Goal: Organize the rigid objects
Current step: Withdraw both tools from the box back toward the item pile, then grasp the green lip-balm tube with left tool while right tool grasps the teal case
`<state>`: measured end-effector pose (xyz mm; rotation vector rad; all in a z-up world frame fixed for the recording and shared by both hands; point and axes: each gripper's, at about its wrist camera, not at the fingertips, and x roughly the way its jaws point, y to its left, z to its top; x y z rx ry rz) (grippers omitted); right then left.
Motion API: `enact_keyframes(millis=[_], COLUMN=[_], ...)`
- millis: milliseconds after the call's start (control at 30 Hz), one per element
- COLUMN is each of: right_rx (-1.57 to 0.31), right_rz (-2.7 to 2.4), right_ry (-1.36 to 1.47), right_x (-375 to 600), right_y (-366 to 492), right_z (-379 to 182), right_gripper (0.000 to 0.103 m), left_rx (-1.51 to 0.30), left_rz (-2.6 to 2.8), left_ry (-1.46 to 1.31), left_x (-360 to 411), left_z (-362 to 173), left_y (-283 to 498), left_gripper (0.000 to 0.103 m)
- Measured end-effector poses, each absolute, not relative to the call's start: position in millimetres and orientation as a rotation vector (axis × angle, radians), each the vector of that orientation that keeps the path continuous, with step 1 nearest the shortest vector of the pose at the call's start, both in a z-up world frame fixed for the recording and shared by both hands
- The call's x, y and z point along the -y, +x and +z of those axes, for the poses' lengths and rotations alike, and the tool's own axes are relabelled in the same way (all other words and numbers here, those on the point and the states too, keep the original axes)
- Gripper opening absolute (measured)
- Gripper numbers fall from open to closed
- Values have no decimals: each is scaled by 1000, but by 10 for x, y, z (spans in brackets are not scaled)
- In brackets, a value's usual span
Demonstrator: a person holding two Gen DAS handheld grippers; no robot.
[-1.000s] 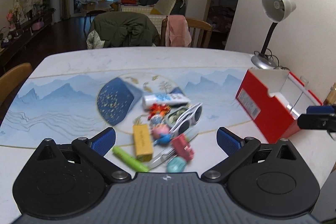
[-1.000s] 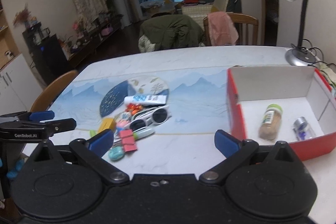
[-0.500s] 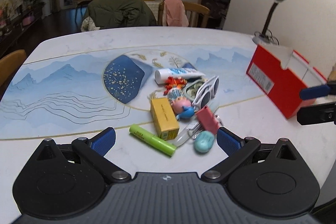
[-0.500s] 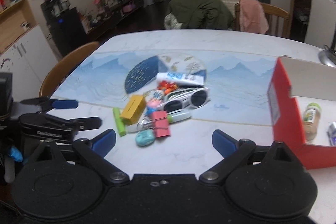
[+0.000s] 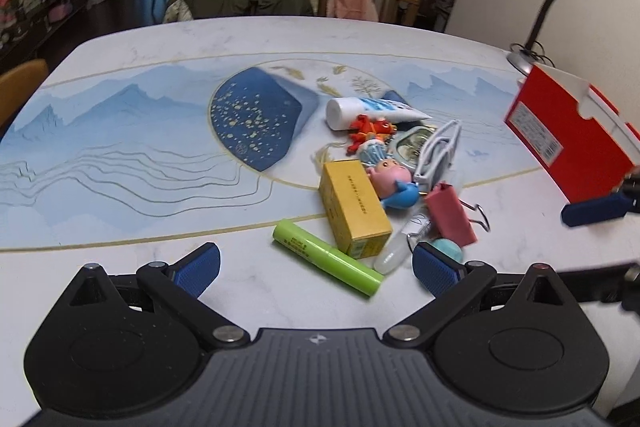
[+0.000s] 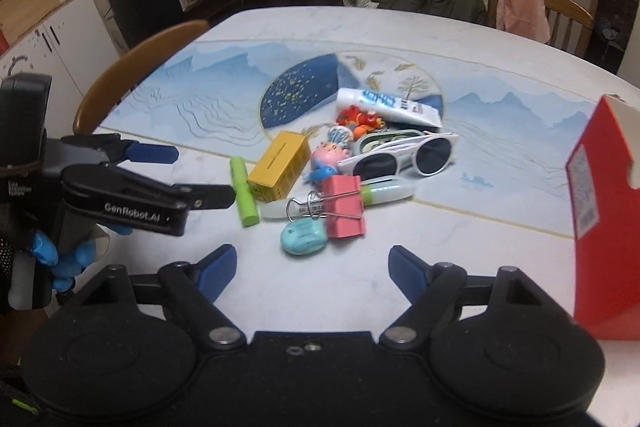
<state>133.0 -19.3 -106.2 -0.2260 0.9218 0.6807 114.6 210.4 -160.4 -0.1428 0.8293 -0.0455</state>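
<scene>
We hold both claws over a white marble surface printed with blue mountains. The left claw sits released at the bottom of the left wrist view, its blue pads wide apart with nothing between them; its right pad lies just in front of a turquoise oval pebble-like object. The right claw is likewise released and empty at the bottom of the right wrist view.

The rigid objects lie in a loose pile right of centre in the left view. A lime-green cylindrical marker lies nearest us, touching a yellow cardboard box. Right of the box lies a pink metal binder clip, which overlaps a clear-capped pen. Behind them sit a small pink-and-blue pig figure, white-framed sunglasses, an orange-red toy and a white squeeze tube with blue print.

A red cardboard box with a white interior stands well apart at the right edge of the left view.
</scene>
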Motion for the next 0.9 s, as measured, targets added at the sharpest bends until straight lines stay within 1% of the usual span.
enact_keyframes(millis=[100, 333, 433, 467, 567, 667, 900], right_rx=[-935, -965, -991, -995, -995, -997, -1008], right_rz=[690, 733, 736, 739, 743, 739, 733], right_ry=[-242, -270, -268, -271, -281, -284, -280], right_x=[101, -89, -132, -145, -189, -221, -272], right_y=[1373, 1416, 1457, 1464, 1472, 1499, 1549], right_z=[-1147, -1332, -1415, -1436, -1478, -1516, -1591], right_gripper=[80, 71, 62, 60, 59, 59, 58], left_rx=[-839, -870, -881, -885, -890, -896, -907], left_rz=[-22, 27, 35, 43, 53, 63, 90], left_ry=[-146, -185, -199, -192, -201, -204, -168], left_x=[-2098, -2104, -2118, -2115, -2130, -2133, -2095], left_z=[-1664, -1766, -1814, -1824, -1845, -1867, -1911], left_y=[1189, 1290, 1318, 1329, 1352, 1370, 1370], left_gripper=[103, 102, 102, 102, 100, 95, 95])
